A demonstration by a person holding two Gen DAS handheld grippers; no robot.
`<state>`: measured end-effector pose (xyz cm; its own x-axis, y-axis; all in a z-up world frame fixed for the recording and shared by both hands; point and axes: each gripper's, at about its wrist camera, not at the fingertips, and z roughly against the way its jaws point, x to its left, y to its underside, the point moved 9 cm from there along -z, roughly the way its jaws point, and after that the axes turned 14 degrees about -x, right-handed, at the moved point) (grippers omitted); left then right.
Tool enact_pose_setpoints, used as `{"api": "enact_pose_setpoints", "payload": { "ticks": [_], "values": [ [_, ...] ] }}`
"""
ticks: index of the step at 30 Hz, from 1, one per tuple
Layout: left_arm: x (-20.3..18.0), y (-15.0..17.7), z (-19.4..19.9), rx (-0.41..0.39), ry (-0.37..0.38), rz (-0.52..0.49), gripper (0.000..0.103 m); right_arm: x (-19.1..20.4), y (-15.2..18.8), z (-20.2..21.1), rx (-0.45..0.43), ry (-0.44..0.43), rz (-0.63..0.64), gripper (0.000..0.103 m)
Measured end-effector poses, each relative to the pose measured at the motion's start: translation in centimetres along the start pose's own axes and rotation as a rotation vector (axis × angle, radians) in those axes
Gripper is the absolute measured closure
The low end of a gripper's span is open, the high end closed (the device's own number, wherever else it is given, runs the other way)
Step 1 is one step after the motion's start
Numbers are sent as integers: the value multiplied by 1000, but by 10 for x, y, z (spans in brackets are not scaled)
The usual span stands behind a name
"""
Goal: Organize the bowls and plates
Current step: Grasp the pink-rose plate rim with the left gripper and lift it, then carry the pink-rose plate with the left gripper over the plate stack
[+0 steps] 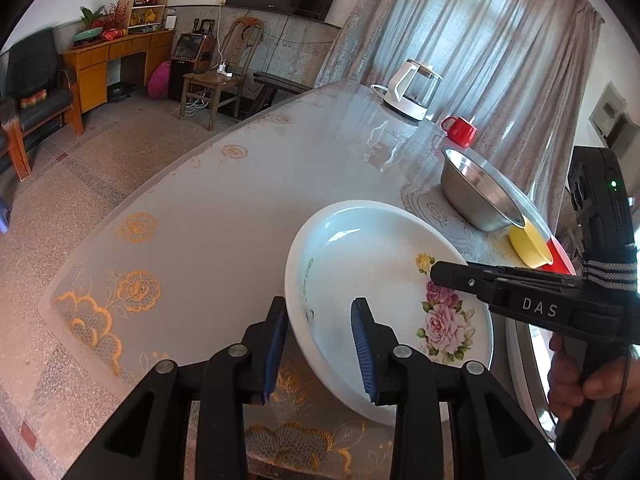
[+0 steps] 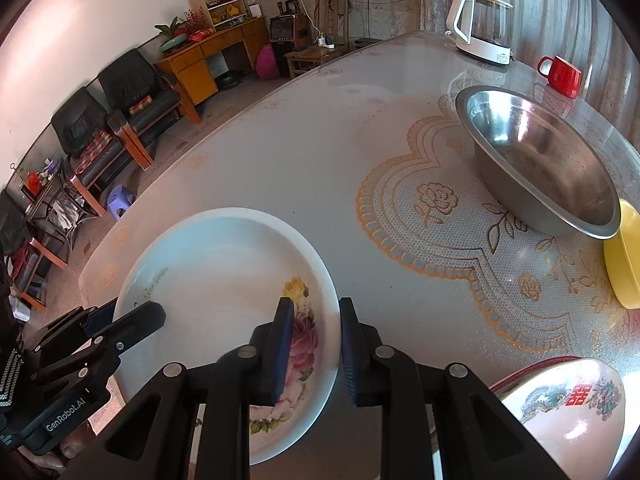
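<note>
Left view: left claw (image 1: 320, 344) straddles the plate (image 1: 372, 272) rim, pads not visibly pinching; plate tilts above the desk (image 1: 224, 208).
Right view: right claw (image 2: 314, 348) brackets the opposite rim; firm grasp, cannot tell.
Handling: glazed, stiff, slippery, breakable; hold both rims.

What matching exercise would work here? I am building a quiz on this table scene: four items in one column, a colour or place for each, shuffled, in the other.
Items:
1. mug
2. steel bowl
3. kettle
4. flowered plate

Descriptions:
A. white base and handle, at the far end of the table
B. red, next to the curtain
C. rim between the pads of both grippers
D. silvery, beside a yellow bowl

Pairs: 1-B, 2-D, 3-A, 4-C
</note>
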<state>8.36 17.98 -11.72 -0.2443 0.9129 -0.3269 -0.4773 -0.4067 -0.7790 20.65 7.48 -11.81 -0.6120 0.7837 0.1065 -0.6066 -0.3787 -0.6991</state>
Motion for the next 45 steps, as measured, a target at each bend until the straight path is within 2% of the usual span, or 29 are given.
{"api": "enact_pose_setpoints", "payload": {
  "ticks": [4,5,8,10,17,22,31,38,45],
  "values": [
    [-3,6,9,-6,12,-29,69,4,4,-1,24,-13,27,78],
    [-5,7,8,-4,24,-31,73,5,4,0,23,-18,26,77],
    [-7,8,7,-16,6,-49,74,4,3,1,20,-8,32,79],
    [-6,7,7,-14,10,-26,74,3,4,4,15,4,33,80],
    [-6,-5,18,-41,18,3,74,8,-3,24,-54,-8,17,81],
    [-21,-18,29,-75,50,-9,74,3,-9,45,-114,-10,-24,81],
    [-87,-26,39,-84,183,-106,74,-30,-2,102,-213,38,-127,81],
    [-151,-13,37,-37,305,-190,74,-82,19,154,-278,132,-223,81],
    [-195,14,28,44,377,-273,74,-124,58,181,-274,221,-324,81]
  ]
}}
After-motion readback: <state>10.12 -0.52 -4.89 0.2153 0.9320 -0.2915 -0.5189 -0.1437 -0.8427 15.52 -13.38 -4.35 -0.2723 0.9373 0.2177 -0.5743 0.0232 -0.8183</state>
